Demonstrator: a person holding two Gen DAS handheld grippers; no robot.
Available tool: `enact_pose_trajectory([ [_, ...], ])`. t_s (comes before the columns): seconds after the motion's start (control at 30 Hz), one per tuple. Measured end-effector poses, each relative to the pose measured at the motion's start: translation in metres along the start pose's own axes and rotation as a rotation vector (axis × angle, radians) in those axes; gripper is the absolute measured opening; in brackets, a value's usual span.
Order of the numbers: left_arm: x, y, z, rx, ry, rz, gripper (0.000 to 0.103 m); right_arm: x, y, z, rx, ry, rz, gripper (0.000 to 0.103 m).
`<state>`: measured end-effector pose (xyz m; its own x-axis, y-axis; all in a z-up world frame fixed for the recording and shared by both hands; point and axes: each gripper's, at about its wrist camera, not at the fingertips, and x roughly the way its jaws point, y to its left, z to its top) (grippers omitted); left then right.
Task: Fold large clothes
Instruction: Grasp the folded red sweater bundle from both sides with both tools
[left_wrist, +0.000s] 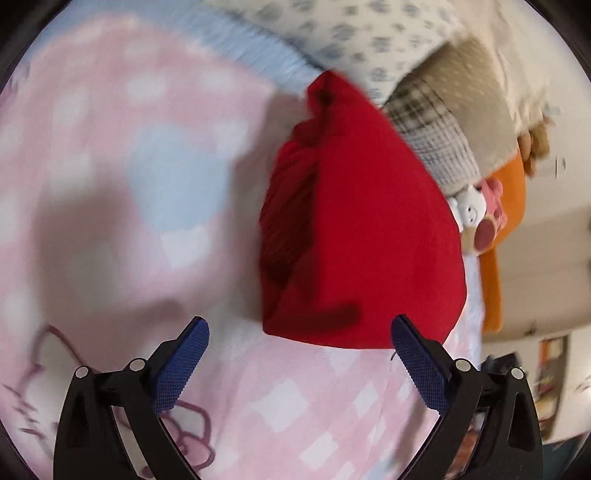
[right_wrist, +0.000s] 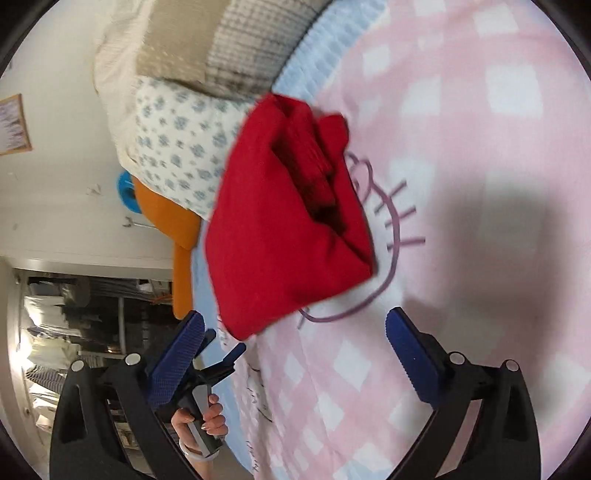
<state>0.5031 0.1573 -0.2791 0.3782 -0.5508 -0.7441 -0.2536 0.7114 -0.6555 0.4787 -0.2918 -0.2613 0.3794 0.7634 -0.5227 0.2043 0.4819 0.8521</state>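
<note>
- Left gripper (left_wrist: 301, 363): blue pads (left_wrist: 183, 363) standing wide apart, gripping nothing, hovering just short of the red garment (left_wrist: 369, 229).
- Right gripper (right_wrist: 295, 363): fingers spread wide too, nothing between them.
- Red garment lying folded into a compact bundle on the pink checked bedspread (right_wrist: 461, 129), near its edge beside the stacked pillows (right_wrist: 177, 147).
- Person's hand (right_wrist: 201, 422) holding the left gripper's handle, seen in the right view.

Red garment (left_wrist: 369, 229): matt knit cloth, ribbing seen at the folded-in edge. Pink checked bedsheet (left_wrist: 110, 166): soft, smooth printed cloth. Gripper pads (left_wrist: 183, 365): blue, finely knurled, plastic-looking. Gripper frames: smooth black plastic with small shiny metal pins.
</note>
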Motion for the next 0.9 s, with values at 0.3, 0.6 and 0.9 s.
enact_pose_trajectory([
  [0.3, 0.027, 0.02, 0.014, -0.099, -0.052, -0.148, 0.1, 0.028, -0.014, 0.015, 0.083, -0.063, 0.026, 0.098],
  [0.6, 0.048, 0.012, 0.059, -0.023, -0.067, -0.172, 0.101, 0.067, 0.004, 0.053, 0.055, -0.026, -0.055, 0.099],
  [0.9, 0.061, -0.023, 0.08, 0.081, 0.048, -0.116, 0.1, 0.105, 0.024, 0.09, -0.019, 0.03, -0.128, 0.1],
])
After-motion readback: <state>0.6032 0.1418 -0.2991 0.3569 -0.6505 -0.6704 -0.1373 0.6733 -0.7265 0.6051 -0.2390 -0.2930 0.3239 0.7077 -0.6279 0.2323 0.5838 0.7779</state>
